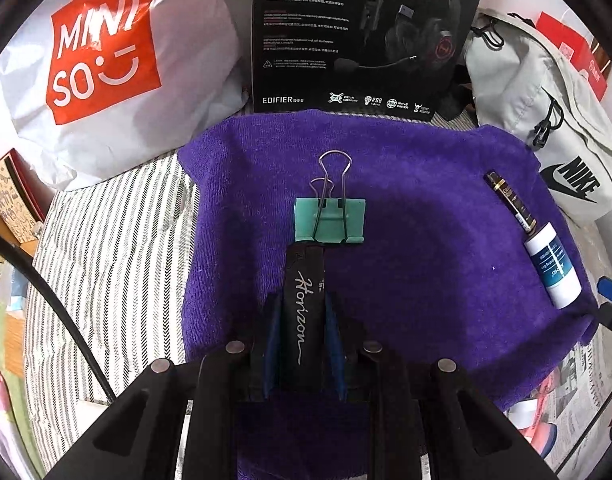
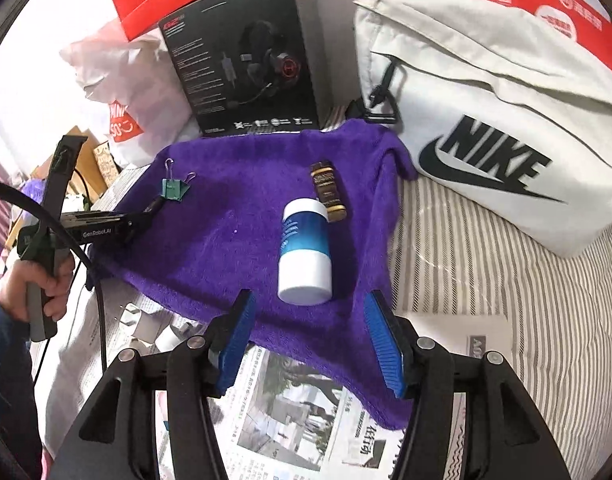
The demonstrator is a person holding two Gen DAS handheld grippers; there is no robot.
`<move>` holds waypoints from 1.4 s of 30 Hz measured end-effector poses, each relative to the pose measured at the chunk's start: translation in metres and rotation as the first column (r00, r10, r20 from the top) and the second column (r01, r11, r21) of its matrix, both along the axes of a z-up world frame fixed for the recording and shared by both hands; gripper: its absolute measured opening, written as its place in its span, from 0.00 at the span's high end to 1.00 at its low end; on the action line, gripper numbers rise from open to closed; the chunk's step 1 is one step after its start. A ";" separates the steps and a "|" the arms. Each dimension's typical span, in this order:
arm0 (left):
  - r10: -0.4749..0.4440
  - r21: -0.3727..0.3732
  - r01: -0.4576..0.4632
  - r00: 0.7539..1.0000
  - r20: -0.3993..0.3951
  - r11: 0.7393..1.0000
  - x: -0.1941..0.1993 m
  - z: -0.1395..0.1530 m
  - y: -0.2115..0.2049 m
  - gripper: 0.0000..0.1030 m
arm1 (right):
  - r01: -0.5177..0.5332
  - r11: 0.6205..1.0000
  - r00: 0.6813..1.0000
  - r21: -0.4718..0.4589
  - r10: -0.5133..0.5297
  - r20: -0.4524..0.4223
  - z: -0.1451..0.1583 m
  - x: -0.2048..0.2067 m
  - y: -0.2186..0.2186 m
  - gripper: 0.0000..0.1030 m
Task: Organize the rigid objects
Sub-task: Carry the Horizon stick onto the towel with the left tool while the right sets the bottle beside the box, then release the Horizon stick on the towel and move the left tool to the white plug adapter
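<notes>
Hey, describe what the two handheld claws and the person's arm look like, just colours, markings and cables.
Both claws are black angular frames with round silver bolts and ribbed blue pads on the fingers. The right claw shows its pads clearly. The left claw carries white "GenRobot.AI" lettering along its slim black body, a grey handle and a black cable looping from it. The hand on that handle comes out of a dark blue sleeve.
</notes>
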State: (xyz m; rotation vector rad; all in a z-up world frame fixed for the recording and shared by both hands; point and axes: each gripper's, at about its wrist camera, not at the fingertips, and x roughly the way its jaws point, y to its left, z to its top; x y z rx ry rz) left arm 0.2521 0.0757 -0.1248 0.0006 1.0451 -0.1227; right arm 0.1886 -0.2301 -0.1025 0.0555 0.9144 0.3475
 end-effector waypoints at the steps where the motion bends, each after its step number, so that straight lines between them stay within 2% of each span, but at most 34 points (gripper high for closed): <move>1: 0.003 0.005 -0.003 1.000 -0.001 1.000 0.000 0.000 -0.001 0.79 | 0.002 1.000 1.000 0.004 -0.002 -0.003 0.000 -0.001 -0.002 0.45; 5: 0.001 0.021 -0.001 1.000 -0.011 1.000 0.000 0.000 -0.004 0.78 | 0.006 1.000 1.000 0.003 -0.006 0.013 0.005 -0.008 -0.005 0.45; 8: -0.012 0.012 0.012 0.999 -0.030 1.000 -0.001 0.001 -0.006 0.69 | 0.013 1.000 1.000 -0.004 -0.013 0.026 0.011 -0.013 -0.007 0.45; 14: -0.006 0.058 0.009 0.998 -0.056 0.998 -0.014 0.003 -0.013 0.68 | 0.024 1.000 0.999 0.010 -0.025 0.034 0.019 -0.029 -0.014 0.45; 19: -0.018 0.050 0.019 1.000 -0.019 0.999 -0.041 0.023 -0.024 0.68 | 0.020 1.000 0.999 0.022 -0.021 0.047 0.026 -0.048 -0.019 0.45; 22: -0.041 0.049 0.041 0.999 0.005 0.998 -0.059 0.036 -0.033 0.63 | 0.019 0.999 0.998 0.033 -0.021 0.056 0.029 -0.061 -0.021 0.45; 27: -0.076 0.037 0.075 0.997 0.018 0.996 -0.090 0.044 -0.048 0.62 | 0.019 0.999 0.998 0.037 -0.021 0.060 0.032 -0.078 -0.023 0.45; 35: -0.121 -0.053 0.120 0.993 -0.010 0.991 -0.115 0.035 -0.074 0.62 | 0.024 0.998 0.998 0.051 -0.027 0.050 0.033 -0.095 -0.030 0.45; 42: -0.098 -0.020 0.096 0.992 -0.075 0.995 -0.108 0.012 -0.090 0.62 | 0.022 0.998 0.999 0.055 -0.023 0.027 0.025 -0.097 -0.035 0.45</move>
